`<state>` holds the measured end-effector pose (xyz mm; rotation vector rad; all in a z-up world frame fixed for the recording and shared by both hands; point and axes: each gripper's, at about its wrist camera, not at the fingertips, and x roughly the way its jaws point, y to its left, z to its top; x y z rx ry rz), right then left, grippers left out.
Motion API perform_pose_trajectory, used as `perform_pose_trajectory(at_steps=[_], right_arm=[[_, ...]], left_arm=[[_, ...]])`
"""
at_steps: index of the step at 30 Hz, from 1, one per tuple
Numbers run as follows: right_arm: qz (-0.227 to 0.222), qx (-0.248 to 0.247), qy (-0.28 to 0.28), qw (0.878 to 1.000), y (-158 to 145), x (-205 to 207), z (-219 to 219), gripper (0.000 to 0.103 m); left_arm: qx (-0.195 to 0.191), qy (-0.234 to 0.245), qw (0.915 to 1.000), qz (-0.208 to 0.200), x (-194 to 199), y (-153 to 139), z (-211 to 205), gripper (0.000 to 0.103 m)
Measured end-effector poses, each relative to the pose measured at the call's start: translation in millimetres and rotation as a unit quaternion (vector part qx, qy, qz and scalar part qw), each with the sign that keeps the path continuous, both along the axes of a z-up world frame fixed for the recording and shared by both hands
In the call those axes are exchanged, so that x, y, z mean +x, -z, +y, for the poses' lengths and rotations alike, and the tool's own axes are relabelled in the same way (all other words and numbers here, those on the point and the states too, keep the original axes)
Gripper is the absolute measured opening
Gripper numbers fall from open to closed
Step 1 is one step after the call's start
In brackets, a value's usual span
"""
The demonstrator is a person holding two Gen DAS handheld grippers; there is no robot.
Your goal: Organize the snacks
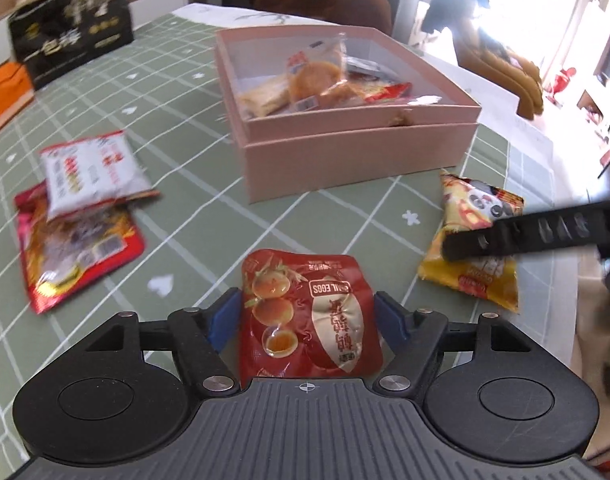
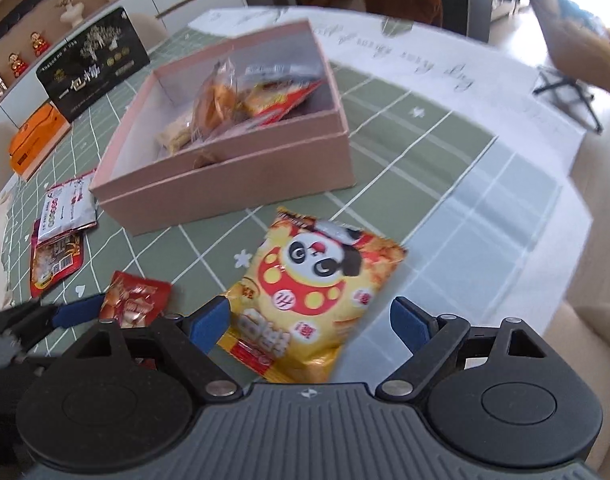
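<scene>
Snacks lie on the green checked tablecloth [image 1: 209, 216] before the pink box [image 1: 357, 160]. The left gripper [image 1: 307, 318] straddles the red quail-egg packet [image 1: 309, 320], fingers spread; the right gripper [image 2: 311, 320], also released, brackets the yellow panda packet [image 2: 309, 300].

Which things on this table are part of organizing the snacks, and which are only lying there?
Part of the job:
- pink box, some snacks inside
- red quail egg packet, between the open left tool
- yellow panda packet, between the open right tool
- white packet
- red packet under it

Only lying there:
- black gift box
- orange box
</scene>
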<state>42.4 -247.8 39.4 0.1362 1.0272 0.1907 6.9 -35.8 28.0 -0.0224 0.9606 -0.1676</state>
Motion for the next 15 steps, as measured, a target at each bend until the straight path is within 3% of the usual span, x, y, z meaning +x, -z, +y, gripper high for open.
perform_pose_trajectory(at_steps=[3, 8, 10, 12, 15], right_arm=[[0.003, -0.002, 0.003, 1.000, 3.8, 10.9, 11.1, 0.094], [-0.026, -0.054, -0.006, 0.998, 8.8, 23.5, 37.8, 0.094], [-0.034, -0.077, -0.026, 0.996, 10.0, 18.9, 46.5, 0.089], [-0.051, -0.107, -0.055, 0.991, 10.0, 6.4, 54.1, 0.073], [-0.049, -0.103, -0.089, 0.989, 6.5, -12.2, 51.1, 0.070]], left_arm=[[-0.012, -0.007, 0.9999, 0.002, -6.1, -1.3, 8.5, 0.077], [-0.015, -0.001, 0.9999, 0.007, -9.5, -2.6, 9.2, 0.077], [-0.016, 0.003, 0.9998, 0.009, -12.0, -2.8, 7.9, 0.077], [-0.017, 0.006, 0.9997, 0.014, -16.9, -3.3, 7.3, 0.077], [-0.024, 0.011, 0.9994, 0.022, -24.9, -4.6, 6.0, 0.077]])
